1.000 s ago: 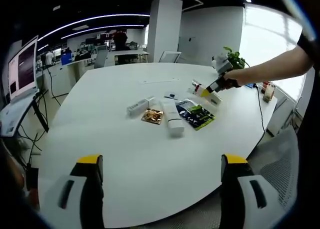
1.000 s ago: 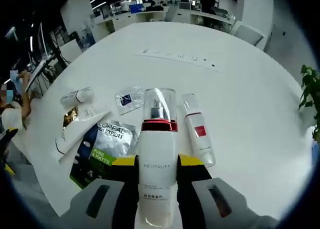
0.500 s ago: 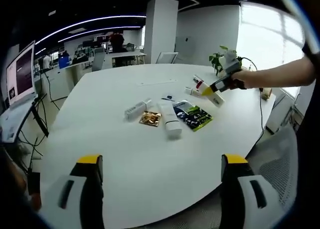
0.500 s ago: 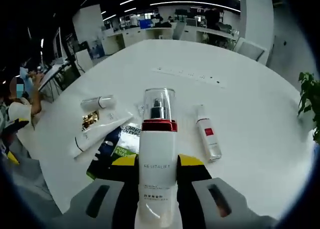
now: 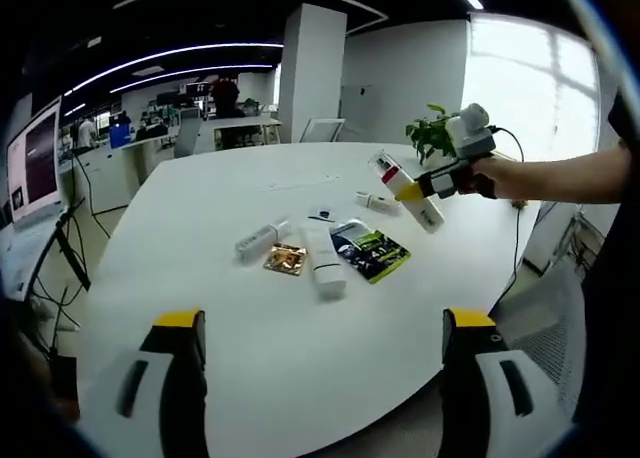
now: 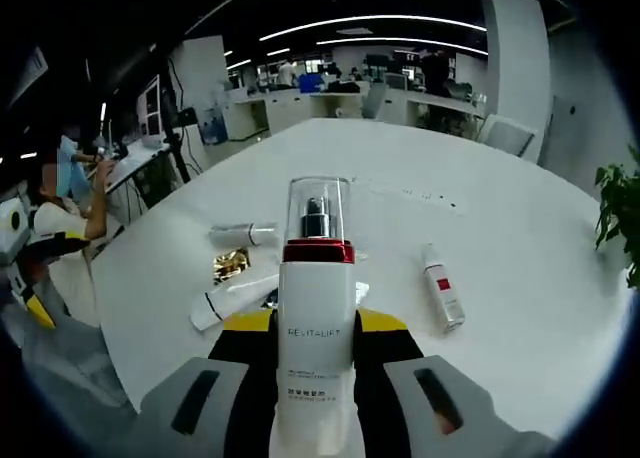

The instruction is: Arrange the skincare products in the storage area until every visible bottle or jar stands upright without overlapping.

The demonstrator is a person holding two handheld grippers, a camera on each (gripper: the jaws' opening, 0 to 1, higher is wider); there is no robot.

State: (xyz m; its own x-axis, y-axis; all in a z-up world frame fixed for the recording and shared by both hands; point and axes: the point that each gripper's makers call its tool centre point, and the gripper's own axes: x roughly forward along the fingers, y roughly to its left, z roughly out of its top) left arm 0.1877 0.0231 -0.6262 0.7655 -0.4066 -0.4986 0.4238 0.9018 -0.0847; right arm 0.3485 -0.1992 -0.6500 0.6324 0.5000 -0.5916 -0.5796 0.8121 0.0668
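— Where's the pump bottle (image 6: 316, 318)?
— Clamped in the right tongs (image 6: 316, 350), up over the tabletop (image 6: 520, 308).
— And the left tongs (image 5: 318, 350)?
— Spread wide, holding nothing, well back from the white tube (image 5: 318, 261).

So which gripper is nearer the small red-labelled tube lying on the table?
Right. The right gripper, shut on the Revitalift bottle, is raised above the table beside the tube. The left gripper stays back at the near table edge.
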